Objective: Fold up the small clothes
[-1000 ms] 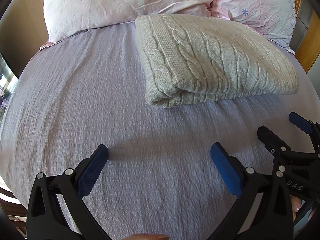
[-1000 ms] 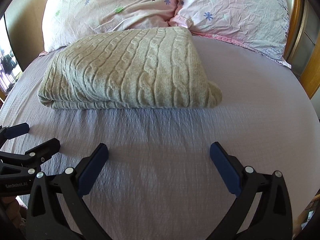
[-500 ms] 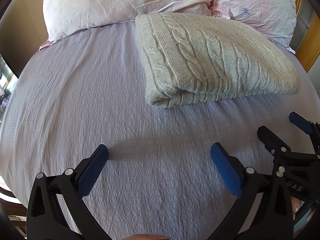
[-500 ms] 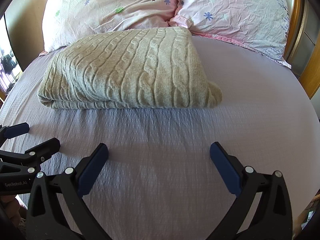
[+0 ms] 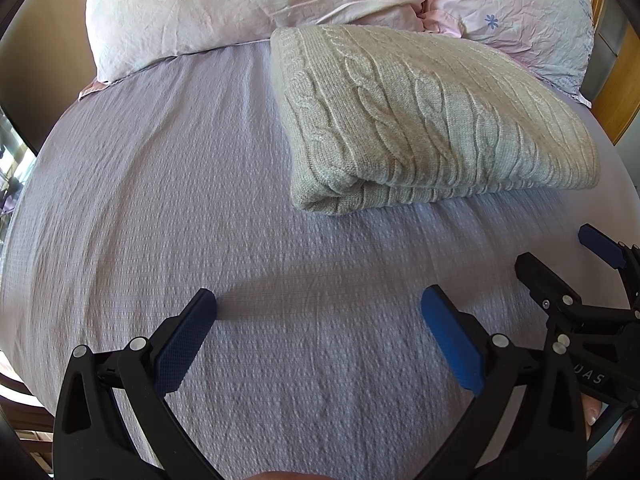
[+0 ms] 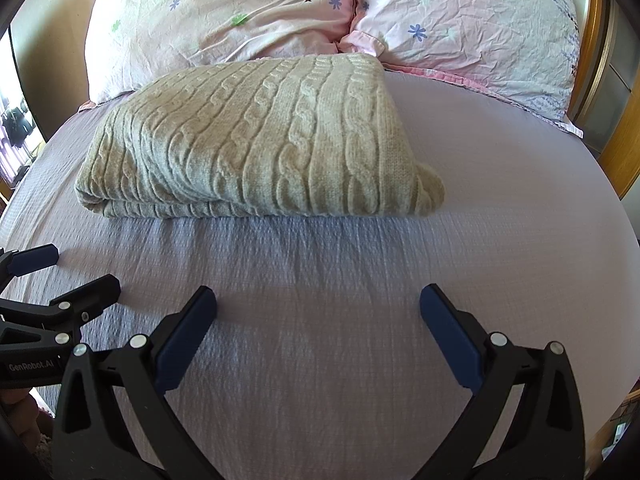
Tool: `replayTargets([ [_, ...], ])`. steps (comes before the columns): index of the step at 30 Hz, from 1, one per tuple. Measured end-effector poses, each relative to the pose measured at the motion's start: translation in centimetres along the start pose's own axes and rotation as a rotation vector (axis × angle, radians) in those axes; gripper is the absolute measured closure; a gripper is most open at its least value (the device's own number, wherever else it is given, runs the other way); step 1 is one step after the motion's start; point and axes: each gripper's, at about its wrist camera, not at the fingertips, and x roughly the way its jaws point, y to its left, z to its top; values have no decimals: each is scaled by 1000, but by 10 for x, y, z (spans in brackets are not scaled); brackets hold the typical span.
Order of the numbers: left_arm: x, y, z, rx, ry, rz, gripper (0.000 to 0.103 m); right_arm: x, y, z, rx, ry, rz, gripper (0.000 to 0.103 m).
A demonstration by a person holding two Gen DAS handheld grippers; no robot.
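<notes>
Sweater: a folded beige cable-knit sweater [image 6: 256, 140] lies on the bed, its far edge touching the pillows.
Bed: lavender textured sheet [image 5: 160, 208] covers it.
Pillows: two pink flowered pillows [image 6: 224, 12] sit at the head.
Left gripper [image 5: 318, 322]: blue-padded fingers spread wide apart, holding nothing, near the sweater but not touching it.
Right gripper [image 6: 318, 320]: fingers also wide apart, empty, beside the left one.

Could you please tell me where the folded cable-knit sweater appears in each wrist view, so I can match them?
Left wrist: cable-knit sweater at upper right, its rounded fold facing the camera.
Right wrist: sweater at upper centre-left.
Shared landmark: the pink floral pillows directly behind it.
</notes>
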Motion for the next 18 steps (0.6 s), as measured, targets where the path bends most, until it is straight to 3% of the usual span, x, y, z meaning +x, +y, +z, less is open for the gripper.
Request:
replayTargets([
  [18,0,1,0,1,-4,-1,1,0,0,0,2,0,-1,2],
])
